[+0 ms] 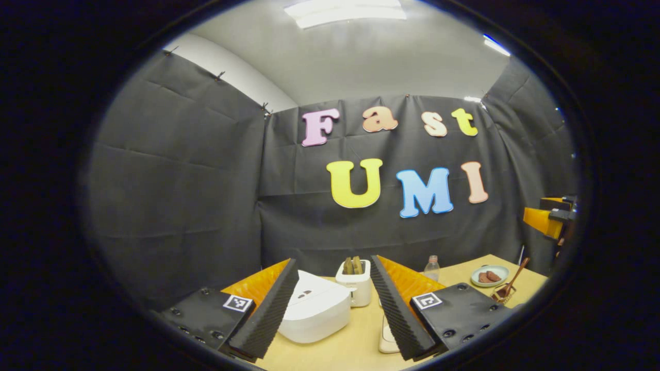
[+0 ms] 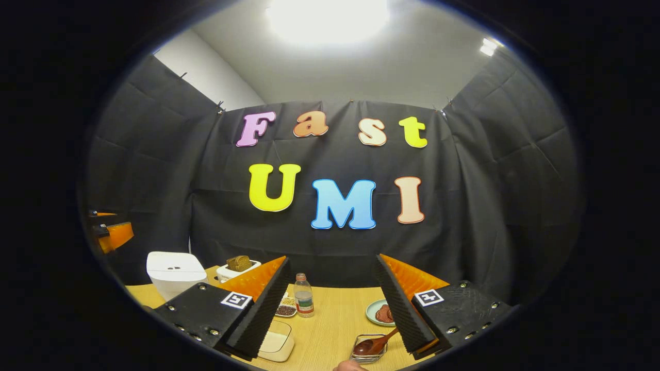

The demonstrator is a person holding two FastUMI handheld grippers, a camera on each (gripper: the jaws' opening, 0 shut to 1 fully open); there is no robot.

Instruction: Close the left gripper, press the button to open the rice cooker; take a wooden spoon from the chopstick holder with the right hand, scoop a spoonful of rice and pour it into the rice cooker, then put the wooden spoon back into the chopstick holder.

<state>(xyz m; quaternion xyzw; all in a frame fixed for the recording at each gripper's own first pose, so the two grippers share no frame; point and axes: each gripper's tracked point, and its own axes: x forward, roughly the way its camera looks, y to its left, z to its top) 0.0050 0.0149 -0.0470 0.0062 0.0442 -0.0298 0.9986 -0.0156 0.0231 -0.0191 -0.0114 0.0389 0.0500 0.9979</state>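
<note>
Tongs on both hands, left tongs (image 1: pixel 334 304) and right tongs (image 2: pixel 330 304), gape empty above the table (image 2: pixel 330 330); the light, stiff brown wooden spoon (image 2: pixel 375 344), bowl-down in its wire chopstick holder (image 2: pixel 368 349), is probably best pinched mid-handle, while the closed white rice cooker (image 1: pixel 314 308) needs a firm button press.

No legible words, brands or numbers on any object. Left gripper (image 1: pixel 333 258): one square black-and-white coded tag (image 1: pixel 237 303) on each finger, pattern only, no characters. Right gripper (image 2: pixel 332 256): same kind of tag on each finger. Bottle (image 2: pixel 304 296) label too small to read. Rice cooker (image 1: pixel 314 309) lid marks unreadable.
</note>
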